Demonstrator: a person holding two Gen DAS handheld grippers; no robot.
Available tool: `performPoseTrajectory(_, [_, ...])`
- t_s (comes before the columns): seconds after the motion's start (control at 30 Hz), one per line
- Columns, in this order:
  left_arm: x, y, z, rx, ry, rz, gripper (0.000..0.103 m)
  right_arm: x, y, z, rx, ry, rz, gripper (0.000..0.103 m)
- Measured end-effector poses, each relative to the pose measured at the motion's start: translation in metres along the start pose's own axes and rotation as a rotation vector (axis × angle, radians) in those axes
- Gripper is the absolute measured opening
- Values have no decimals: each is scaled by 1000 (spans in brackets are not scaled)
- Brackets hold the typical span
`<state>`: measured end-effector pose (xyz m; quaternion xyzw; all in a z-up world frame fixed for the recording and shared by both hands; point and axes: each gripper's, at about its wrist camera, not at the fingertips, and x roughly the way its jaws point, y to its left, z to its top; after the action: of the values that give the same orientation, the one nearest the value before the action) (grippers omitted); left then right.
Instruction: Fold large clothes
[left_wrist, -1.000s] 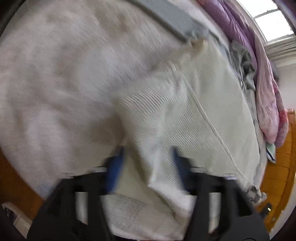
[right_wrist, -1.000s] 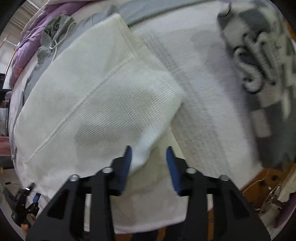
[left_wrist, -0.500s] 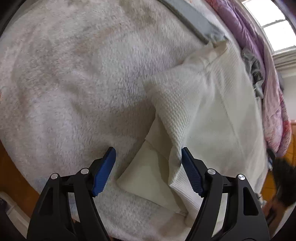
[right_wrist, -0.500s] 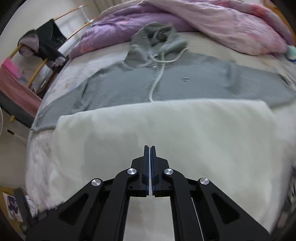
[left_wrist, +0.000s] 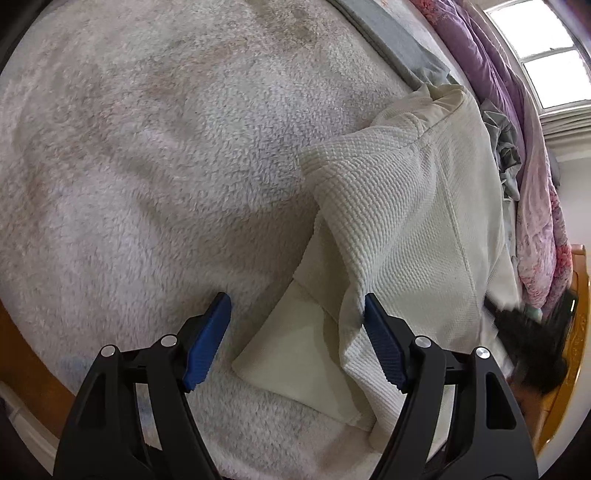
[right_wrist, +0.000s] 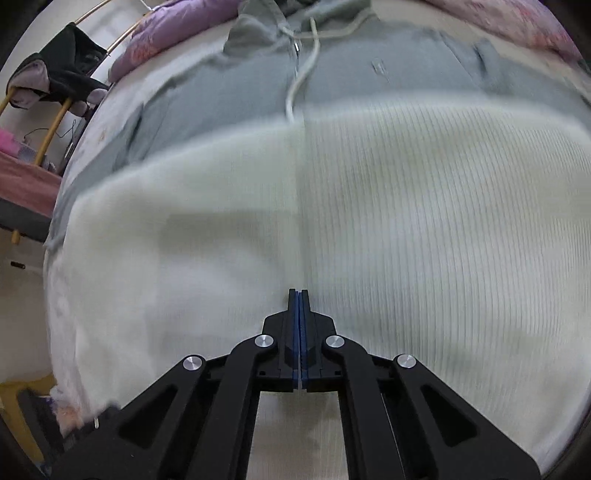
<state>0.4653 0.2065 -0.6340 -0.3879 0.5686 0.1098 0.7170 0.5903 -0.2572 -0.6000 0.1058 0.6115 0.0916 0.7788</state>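
1. Closer now than half a second ago, the left gripper (left_wrist: 297, 332) hangs spread wide at lower centre, its right pad touching the cream waffle-knit garment (left_wrist: 402, 221) folded on the fleecy blanket (left_wrist: 147, 166).
2. Right gripper (right_wrist: 298, 332), pressed together with nothing visibly pinched, sits over the blurred garment (right_wrist: 369, 221); a grey hoodie (right_wrist: 258, 85) lies at the top.

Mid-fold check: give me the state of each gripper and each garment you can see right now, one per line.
left gripper: open, fingers either side of the garment's corner, gripping nothing.
right gripper: shut, pads pressed together, above the white fabric; nothing visible between them.
white waffle-knit garment: partly folded, one flap doubled over itself, lying on the fleece blanket.
grey hoodie: spread flat, unfolded, lower part covered by the white garment.
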Motion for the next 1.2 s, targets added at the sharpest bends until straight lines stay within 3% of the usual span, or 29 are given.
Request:
performPoseTrajectory(0.1, [-3, 5, -5, -8, 5, -18, 74, -9, -5, -38, 25, 6, -1, 0])
performPoseTrajectory(0.17, [-4, 6, -8, 5, 11, -19, 74, -9, -13, -67, 78, 70, 13, 0])
performPoseTrajectory(0.23, [-4, 7, -10, 18, 16, -26, 74, -12, -17, -89, 88, 55, 13, 0])
performPoseTrajectory(0.43, [-3, 8, -19, 48, 27, -28, 73, -5, -22, -94, 99, 54, 5, 0])
performPoseTrajectory(0.47, [-3, 8, -20, 47, 26, -27, 71, -6, -20, -95, 88, 54, -1, 0])
performPoseTrajectory(0.53, [-2, 7, -20, 40, 43, -50, 51, -11, -17, -97, 65, 45, -7, 0])
performPoseTrajectory(0.63, [-2, 1, -23, 79, 53, -9, 40, -24, -10, -102, 31, 24, -21, 3])
performPoseTrajectory(0.67, [-2, -2, -23, 95, 56, -4, 31, -30, -5, -106, 2, 4, -22, 7])
performPoseTrajectory(0.7, [-3, -5, -24, 110, 59, -14, 13, -36, 1, -110, -27, -17, -14, 9])
performPoseTrajectory(0.73, [-5, -7, -24, 114, 61, -31, 10, -40, 6, -116, -49, -32, -7, 10])
performPoseTrajectory(0.83, [-17, -13, -24, 97, 59, -54, 10, -54, 30, -134, -146, -80, 50, 26])
performPoseTrajectory(0.9, [-31, -15, -23, 49, 58, -124, 10, -61, 46, -145, -219, -103, 79, 47])
performPoseTrajectory(1.03, [-58, -35, -25, 30, 52, -206, 9, -71, 79, -172, -349, -158, 158, 55])
performPoseTrajectory(1.2, [-70, -64, -25, 68, 45, -228, 8, -66, 108, -177, -393, -177, 239, 59])
